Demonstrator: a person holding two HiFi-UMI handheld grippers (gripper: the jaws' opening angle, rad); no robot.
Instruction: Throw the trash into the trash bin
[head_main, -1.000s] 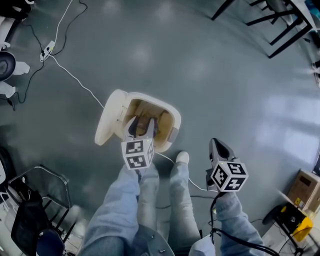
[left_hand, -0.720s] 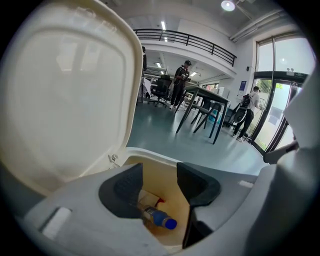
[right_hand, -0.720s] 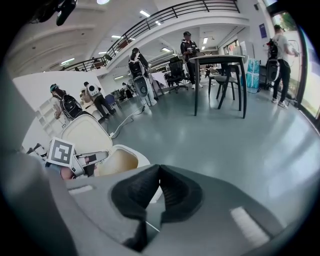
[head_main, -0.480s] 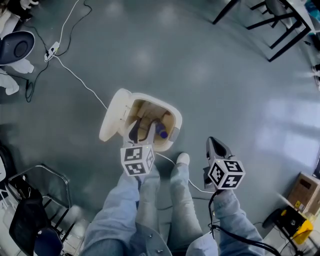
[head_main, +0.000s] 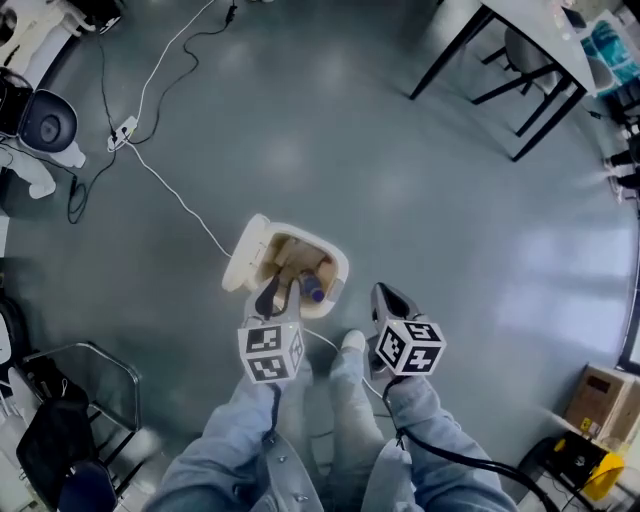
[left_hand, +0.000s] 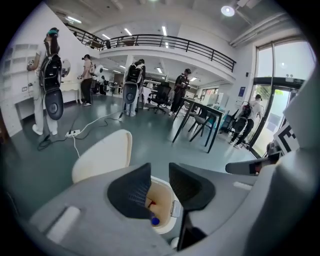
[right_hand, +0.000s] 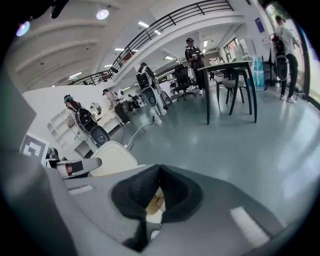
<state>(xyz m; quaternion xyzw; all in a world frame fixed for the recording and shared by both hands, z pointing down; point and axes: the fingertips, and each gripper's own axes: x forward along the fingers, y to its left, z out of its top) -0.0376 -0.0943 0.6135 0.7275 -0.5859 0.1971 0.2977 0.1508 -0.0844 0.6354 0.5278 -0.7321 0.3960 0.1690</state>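
Head view: glossy grey floor, white cable trailing past open trash bin, bottle lying inside.

Left gripper view: left gripper over the bin, jaws just closing, gap remaining, nothing between; railed balcony beyond.

Right gripper view: right gripper jaws pressed together, empty.

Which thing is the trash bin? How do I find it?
Look at the big grey floor, just in front of the person's white shoe. The trash bin is the cream tub with its lid flipped open, the only thing with rubbish inside.
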